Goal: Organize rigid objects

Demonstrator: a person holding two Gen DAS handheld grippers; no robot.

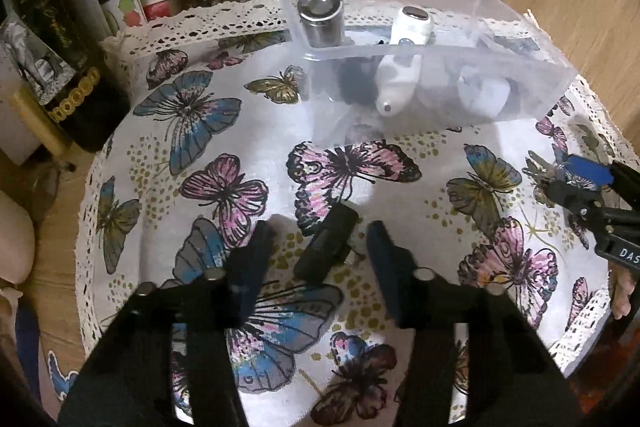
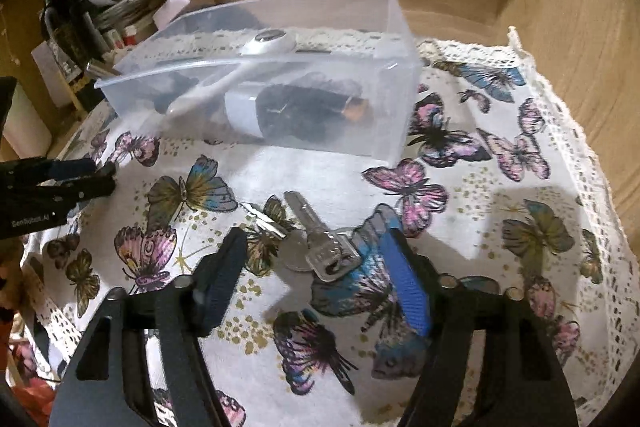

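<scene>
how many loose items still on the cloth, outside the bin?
2 visible. A small black object lies between the open left gripper fingers. A bunch of keys lies between the open right gripper fingers. More may hide behind the clear bin.

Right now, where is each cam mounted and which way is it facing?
Left wrist: on the left gripper, looking forward and down along its open fingers at a small black object on the butterfly tablecloth; clear plastic box beyond; right gripper at the right edge.
Right wrist: on the right gripper, looking down its open fingers at the keys; left gripper at the left edge.
Shared: box, tablecloth, keys, white device in the box.
</scene>
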